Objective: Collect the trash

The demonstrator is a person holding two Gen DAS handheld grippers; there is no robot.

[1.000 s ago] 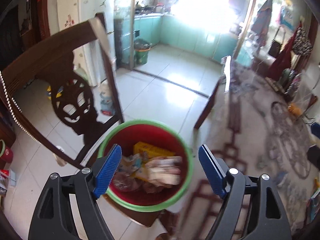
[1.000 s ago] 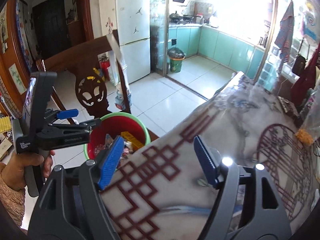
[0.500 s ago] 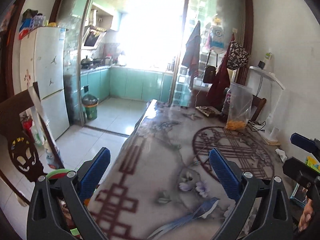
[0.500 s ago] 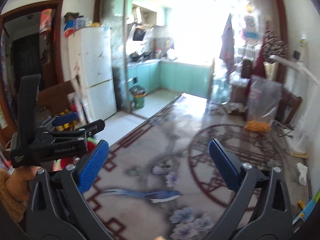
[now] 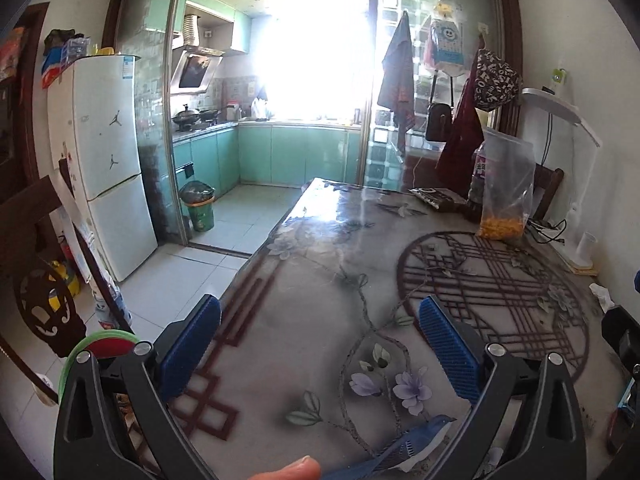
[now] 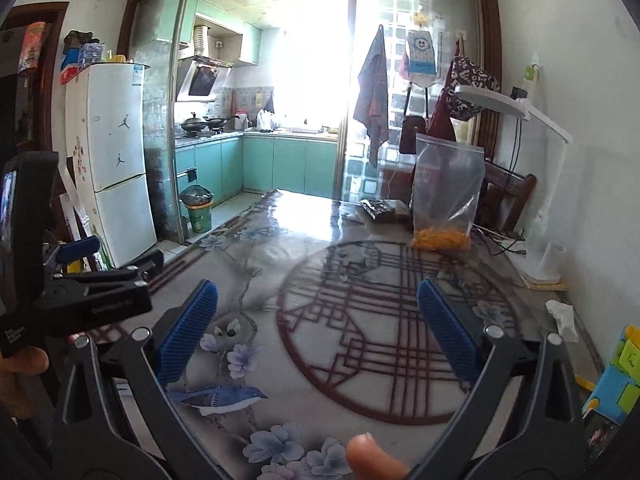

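A red bucket with a green rim (image 5: 100, 344), the trash container, shows only as a sliver at the lower left of the left wrist view, beside the table edge. A crumpled white tissue (image 5: 602, 296) (image 6: 564, 316) lies on the table near the right wall. My left gripper (image 5: 320, 312) hangs over the near part of the table, open, nothing between its blue pads. My right gripper (image 6: 317, 294) is also open and empty above the round pattern. The right wrist view shows the left gripper (image 6: 116, 254) from the side, held in a hand at the left.
The table (image 5: 320, 240) has a glossy patterned cover. A clear bag of orange snacks (image 6: 444, 196), a dark packet (image 6: 384, 208) and a white desk lamp (image 6: 548, 200) stand at its far right. Coloured boxes (image 6: 616, 376) sit near right. A carved wooden chair (image 5: 40, 280) stands by the bucket.
Both grippers swung right, away from the bucket and over the table, and their jaws widened. The bucket slid from the middle to the lower left corner of the left wrist view.
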